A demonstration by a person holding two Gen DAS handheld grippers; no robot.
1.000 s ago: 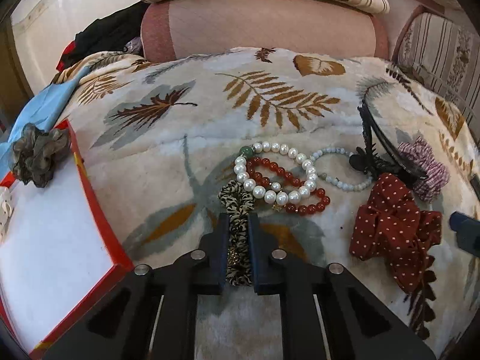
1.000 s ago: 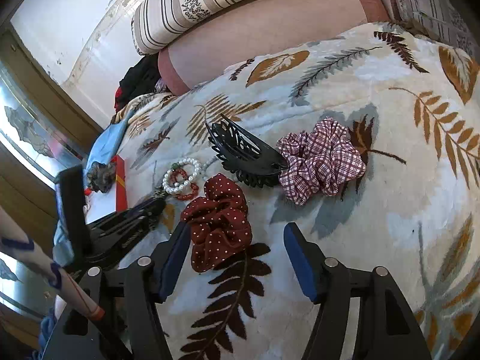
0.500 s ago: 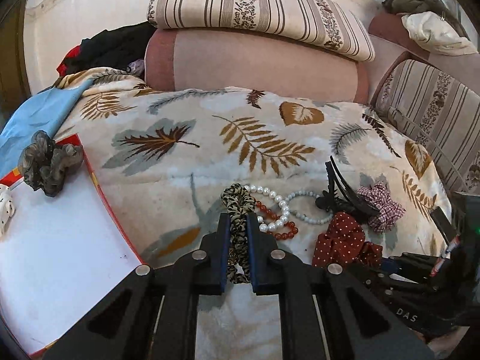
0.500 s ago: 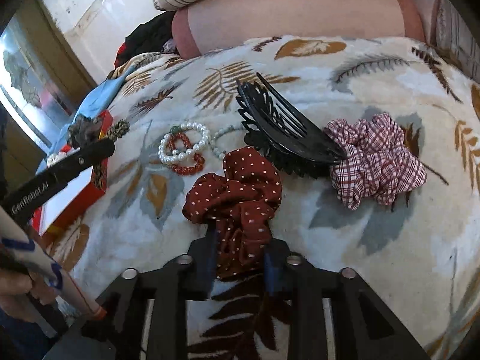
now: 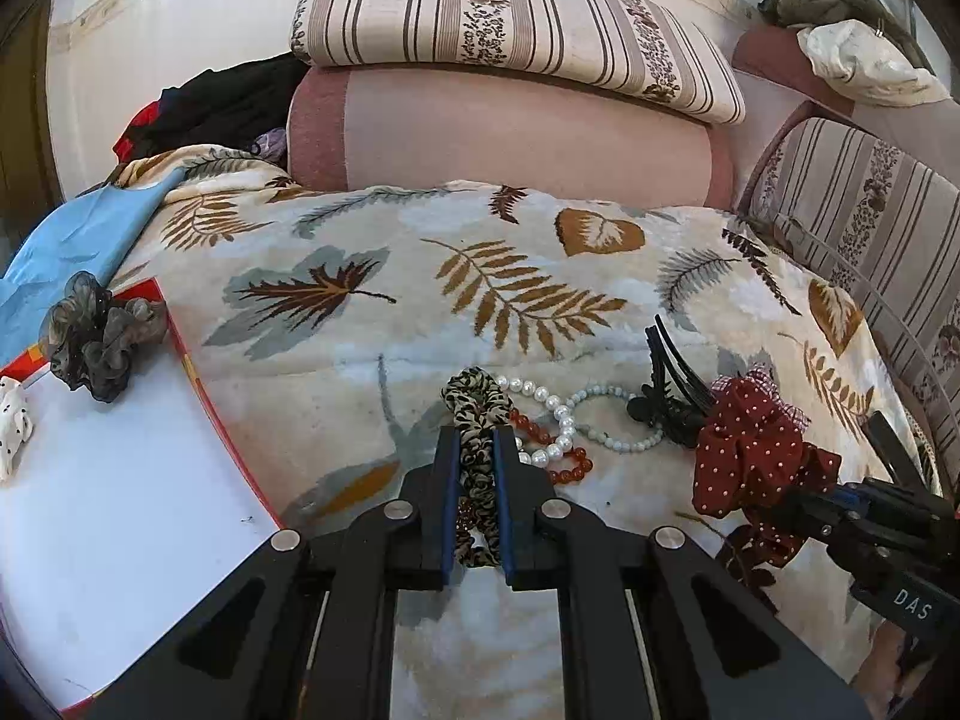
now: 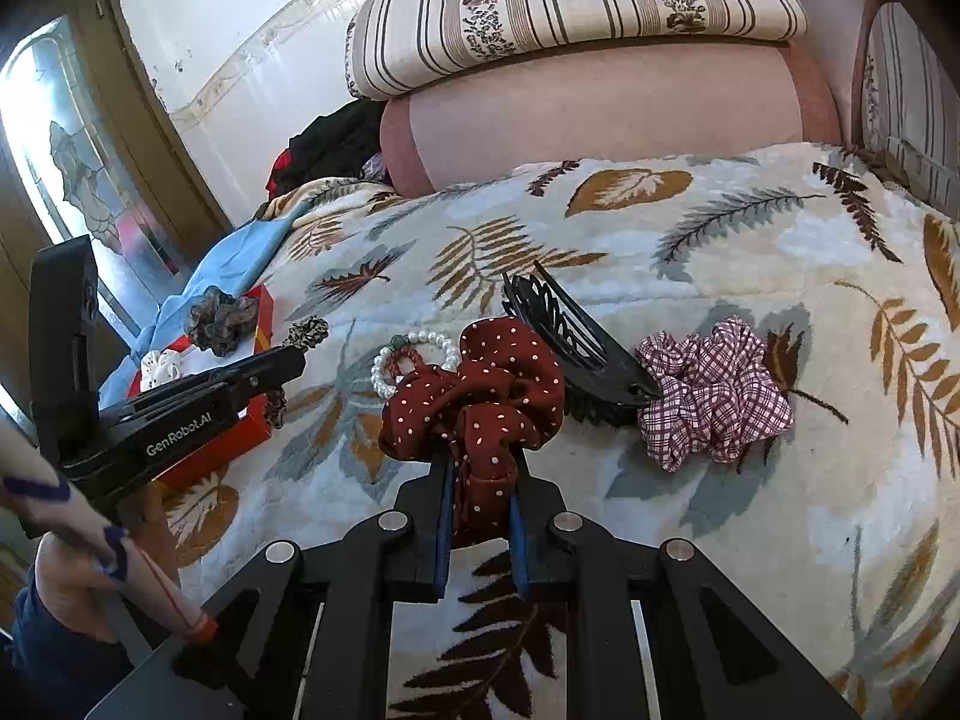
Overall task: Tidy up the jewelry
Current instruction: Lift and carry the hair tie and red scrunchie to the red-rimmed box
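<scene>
My left gripper (image 5: 477, 441) is shut on a leopard-print scrunchie (image 5: 474, 402) and holds it above the leaf-patterned blanket (image 5: 372, 348). My right gripper (image 6: 483, 468) is shut on a dark red, white-dotted scrunchie (image 6: 480, 384), whose free end bunches up past the fingertips. A pearl bracelet (image 5: 561, 414), a red bead bracelet (image 5: 570, 468) and a pale green bead bracelet (image 5: 612, 441) lie together just beyond the left gripper. To the left is a white tray with a red rim (image 5: 198, 372). It holds a grey scrunchie (image 5: 96, 336) and a white dotted scrunchie (image 5: 12, 414).
A black claw clip (image 6: 576, 348) and a plaid scrunchie (image 6: 714, 390) lie on the blanket right of the red scrunchie. Striped and pink cushions (image 5: 510, 120) line the back. A blue cloth (image 5: 72, 240) lies beyond the tray. A person's hand (image 6: 66, 576) holds the left gripper.
The right gripper's jaws went from wide open to shut on the red dotted scrunchie and raised it. The left gripper rose off the blanket with the leopard scrunchie, then kept still.
</scene>
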